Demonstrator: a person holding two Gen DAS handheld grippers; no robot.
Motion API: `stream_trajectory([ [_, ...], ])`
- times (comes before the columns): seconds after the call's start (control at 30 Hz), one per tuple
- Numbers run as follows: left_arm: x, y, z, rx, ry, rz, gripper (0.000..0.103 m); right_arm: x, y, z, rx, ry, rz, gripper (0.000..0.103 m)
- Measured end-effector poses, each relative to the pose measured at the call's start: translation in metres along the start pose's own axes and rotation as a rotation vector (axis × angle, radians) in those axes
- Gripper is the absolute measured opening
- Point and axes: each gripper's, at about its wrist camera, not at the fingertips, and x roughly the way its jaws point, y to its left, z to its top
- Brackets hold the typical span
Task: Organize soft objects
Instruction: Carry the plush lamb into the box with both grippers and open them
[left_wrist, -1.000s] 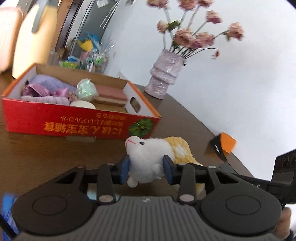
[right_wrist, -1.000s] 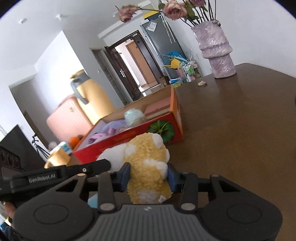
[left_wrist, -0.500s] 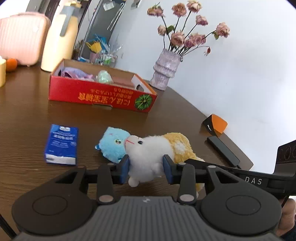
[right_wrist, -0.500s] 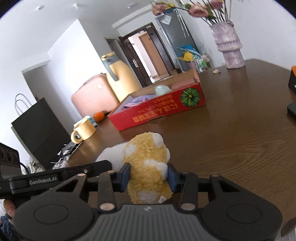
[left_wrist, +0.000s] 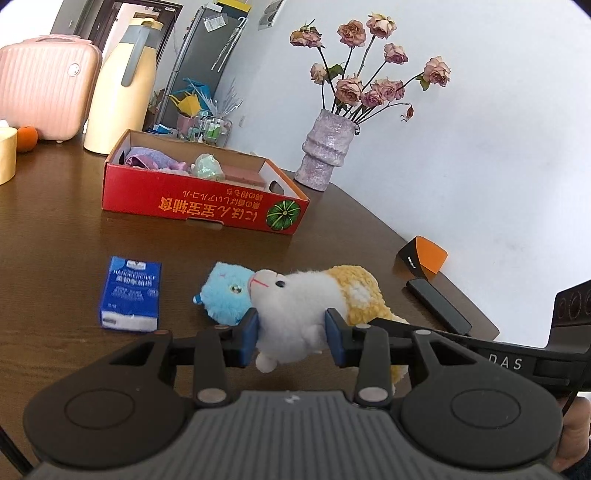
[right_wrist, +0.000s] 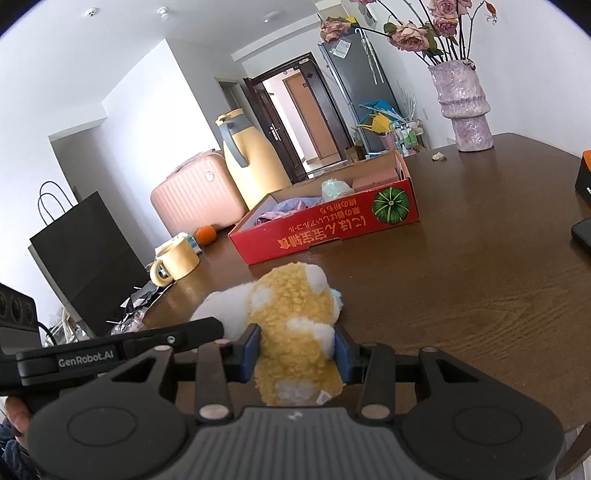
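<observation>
Both grippers are on the one toy here: the left gripper (left_wrist: 291, 334) reaches in low and level over the brown table (left_wrist: 55, 236), its blue pads pinched onto the white front half of the plush hamster (left_wrist: 295, 306), while the right gripper (right_wrist: 297, 350) comes from the opposite end, clamped around the yellow back half (right_wrist: 295, 332). The hamster's nose presses against a blue plush toy (left_wrist: 225, 293) lying on the table. A blue tissue pack (left_wrist: 131, 293) sits just to the side, and the red cardboard box (left_wrist: 199, 206) with soft items inside stands well beyond.
</observation>
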Motion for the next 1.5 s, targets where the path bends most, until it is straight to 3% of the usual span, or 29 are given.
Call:
stream_trajectory([
  [0.13, 0.014, -0.002, 0.024, 0.03, -0.012, -0.008, 0.038, 0.01, -0.006, 0.024, -0.006, -0.022, 0.006, 0.041],
  [0.3, 0.054, 0.0, 0.089, 0.058, -0.05, -0.044, 0.038, 0.043, -0.034, 0.09, 0.039, -0.063, 0.044, 0.041],
  [0.47, 0.124, 0.015, 0.162, 0.088, -0.029, -0.05, 0.037, 0.107, -0.064, 0.163, 0.068, -0.051, 0.021, 0.041],
  [0.6, 0.194, 0.043, 0.206, 0.046, 0.05, -0.061, 0.037, 0.165, -0.084, 0.206, 0.055, -0.014, -0.049, 0.041],
  [0.77, 0.271, 0.092, 0.228, -0.092, 0.164, -0.049, 0.037, 0.238, -0.107, 0.233, 0.033, 0.072, -0.12, 0.041],
  [0.93, 0.312, 0.114, 0.227, -0.097, 0.22, 0.007, 0.038, 0.283, -0.102, 0.232, -0.062, 0.084, -0.231, 0.042],
  [1.07, 0.326, 0.119, 0.223, -0.098, 0.246, 0.059, 0.037, 0.303, -0.082, 0.219, -0.207, 0.095, -0.339, 0.044],
  [1.2, 0.326, 0.118, 0.222, -0.081, 0.243, 0.062, 0.037, 0.306, -0.061, 0.209, -0.339, 0.094, -0.446, 0.048],
  [1.5, 0.268, 0.104, 0.244, -0.041, 0.16, 0.113, 0.044, 0.252, -0.044, 0.233, -0.305, 0.022, -0.418, 0.055],
])
